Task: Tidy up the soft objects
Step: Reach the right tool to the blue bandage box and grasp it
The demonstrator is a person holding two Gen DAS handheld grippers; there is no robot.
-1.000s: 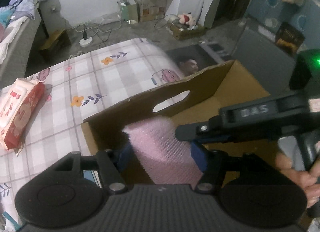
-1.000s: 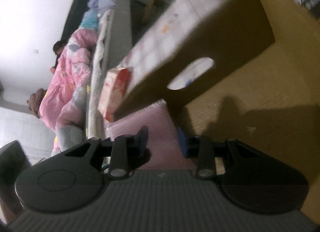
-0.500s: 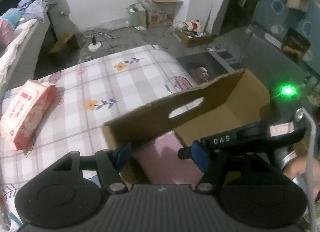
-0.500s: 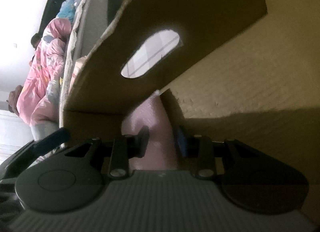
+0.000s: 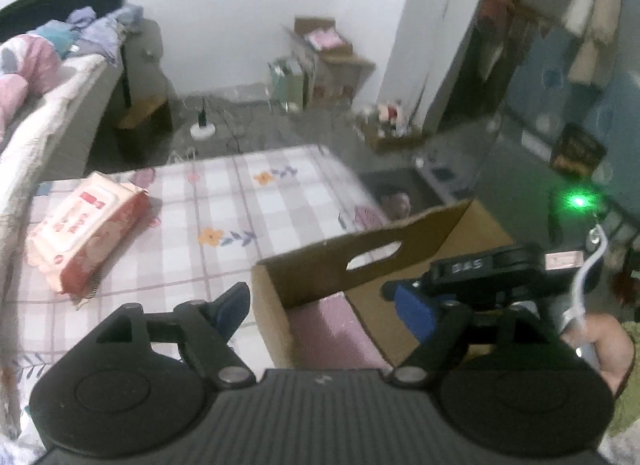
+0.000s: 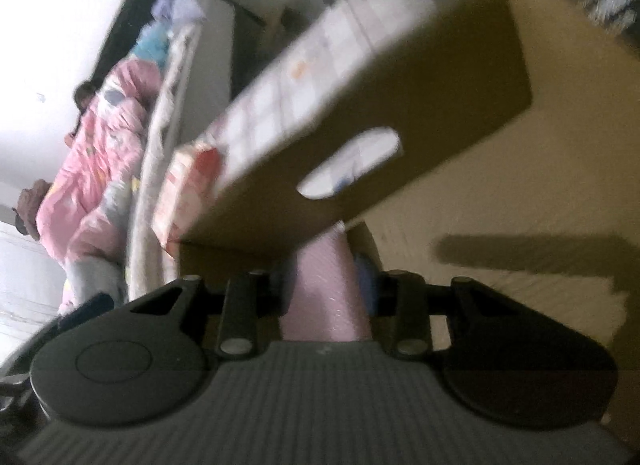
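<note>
The left gripper [image 5: 324, 305] stands spread wide, its jaws having just been opening, pads clear of the pink foam roll [image 5: 324, 329] in the near corner of the cardboard box [image 5: 360, 265]. The right gripper [image 6: 326, 285], jaws having just eased apart a little, pinches the pink foam roll [image 6: 324, 289] inside the box. A wipes pack [image 5: 84, 225] lies on the bed [image 5: 224, 201].
</note>
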